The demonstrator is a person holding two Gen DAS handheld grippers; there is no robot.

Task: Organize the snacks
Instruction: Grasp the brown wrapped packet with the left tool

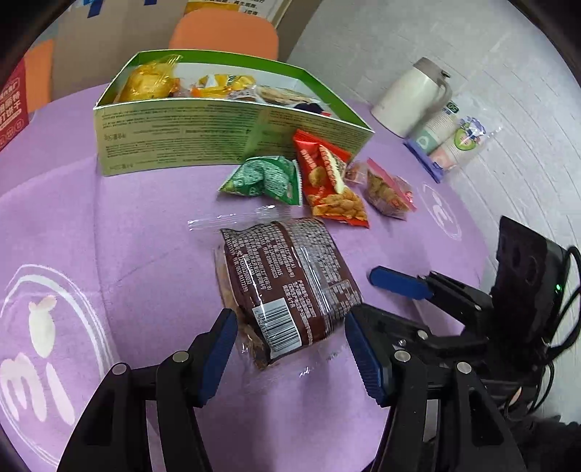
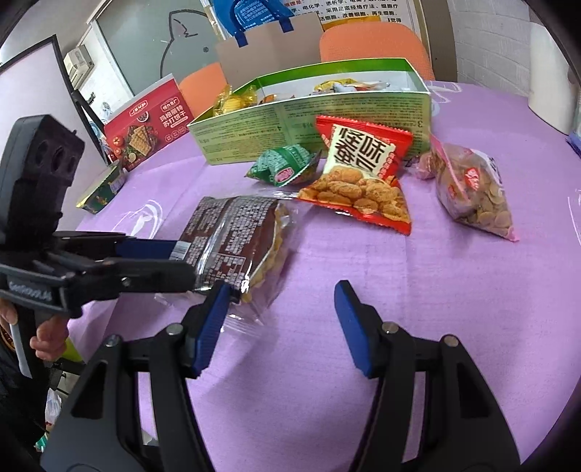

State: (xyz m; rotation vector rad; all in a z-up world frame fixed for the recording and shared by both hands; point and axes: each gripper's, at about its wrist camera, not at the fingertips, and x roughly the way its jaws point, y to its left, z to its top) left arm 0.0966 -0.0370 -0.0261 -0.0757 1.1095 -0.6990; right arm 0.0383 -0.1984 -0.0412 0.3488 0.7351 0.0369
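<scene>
We are closing the left gripper (image 1: 290,348) on the brown packet (image 1: 287,283); its jaws are touching both sides. Right gripper (image 2: 283,326) half-open, empty. Lift level into the box (image 1: 232,141).

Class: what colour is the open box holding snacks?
Green outside, white inside; clearest from the left wrist.

The tabletop (image 1: 145,225) is lilac with pale pink-white printed marks. The box (image 1: 232,138) is green outside, white inside — fine dark print on its wall. Brown packet (image 1: 287,276): white text, a barcode. Red packet (image 2: 359,174), green packet (image 2: 283,165), orange chair (image 1: 225,34).
</scene>
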